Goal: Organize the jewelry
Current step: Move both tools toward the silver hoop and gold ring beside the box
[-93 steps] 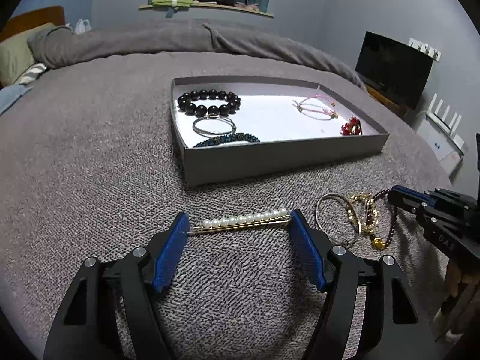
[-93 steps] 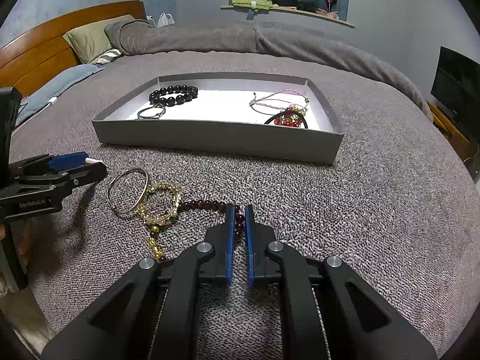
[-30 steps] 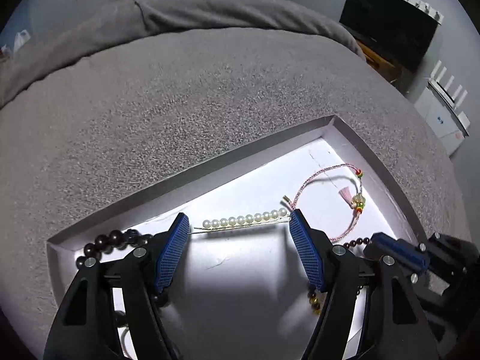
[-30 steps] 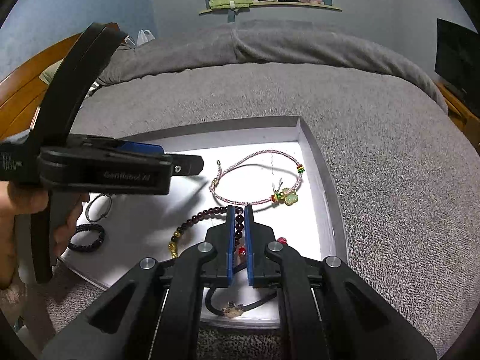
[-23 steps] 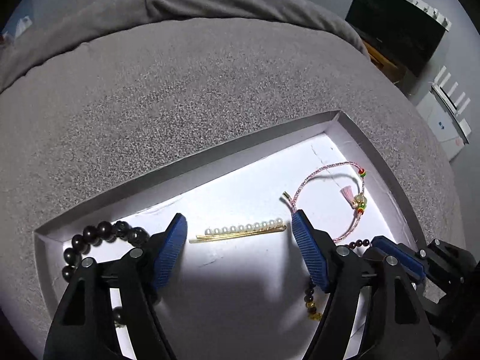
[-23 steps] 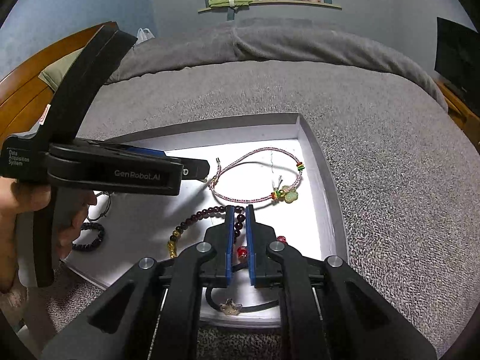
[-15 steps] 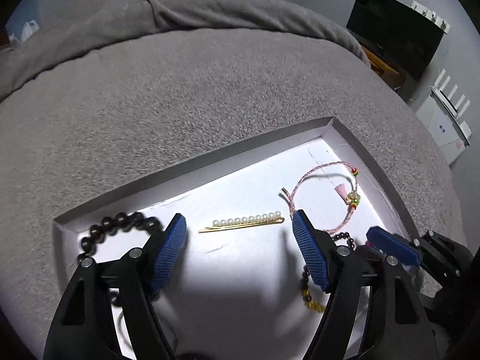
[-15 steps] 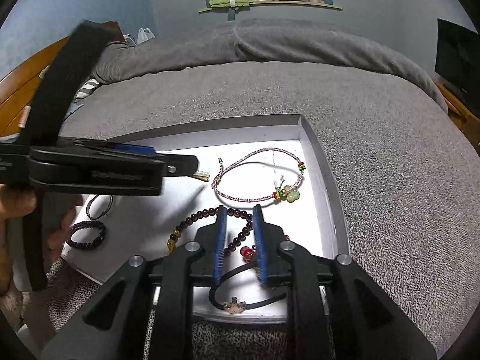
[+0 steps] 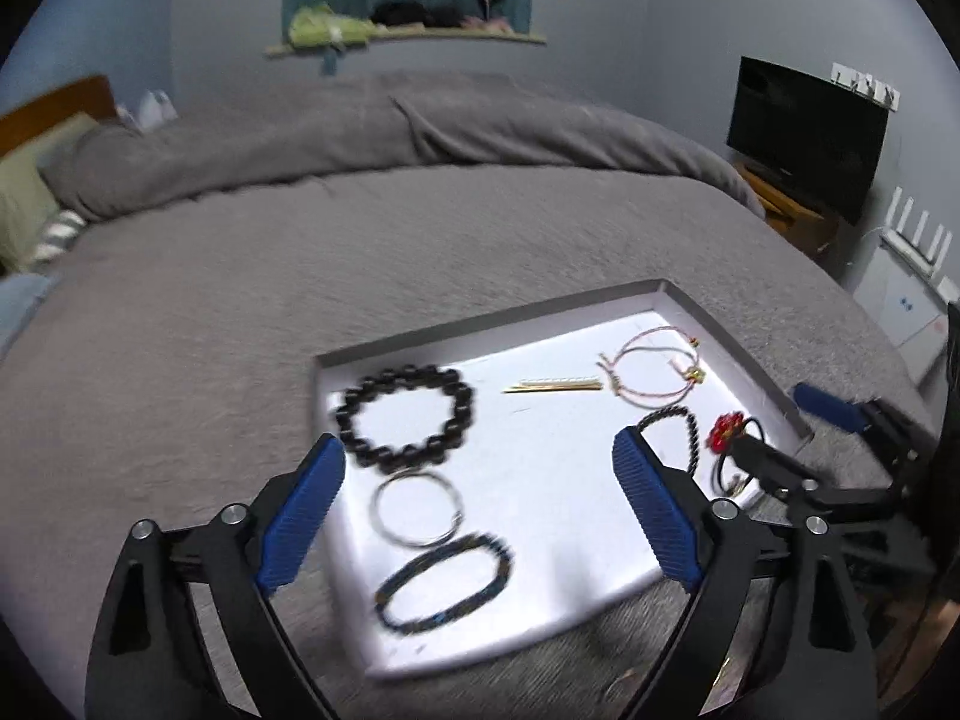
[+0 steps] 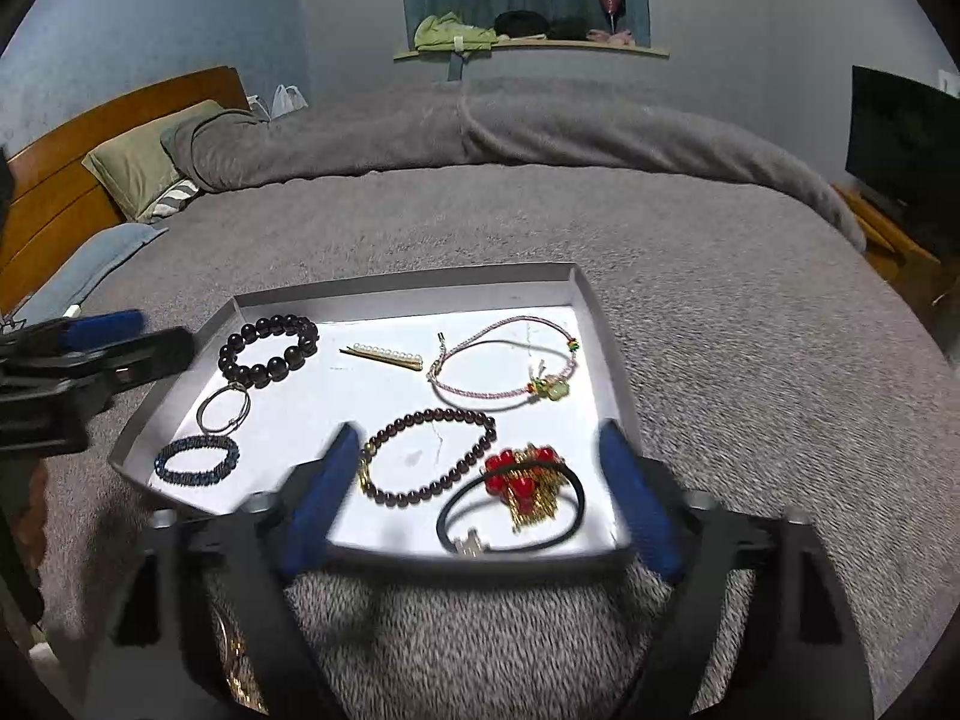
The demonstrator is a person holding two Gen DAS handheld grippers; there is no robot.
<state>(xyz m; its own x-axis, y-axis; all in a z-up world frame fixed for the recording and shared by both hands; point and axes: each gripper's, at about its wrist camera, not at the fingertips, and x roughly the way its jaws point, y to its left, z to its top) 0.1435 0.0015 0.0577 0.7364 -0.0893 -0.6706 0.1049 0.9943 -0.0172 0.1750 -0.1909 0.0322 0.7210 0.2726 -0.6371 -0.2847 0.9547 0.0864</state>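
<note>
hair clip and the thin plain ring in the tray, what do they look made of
Hair clip: looks like gold-toned metal with a row of small glossy white beads, likely faux pearl. Thin ring: seems to be silvery metal wire, going by its thin shiny grey outline; too small to tell more.

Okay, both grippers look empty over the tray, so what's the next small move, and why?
Probably draw the right gripper back toward the near bedspread for the gold piece at its lower left. Its jaws have just been opening, and the dark red bead bracelet now lies free in the tray. The pearl hair clip lies there too, and the left gripper is open, holding nothing.
</note>
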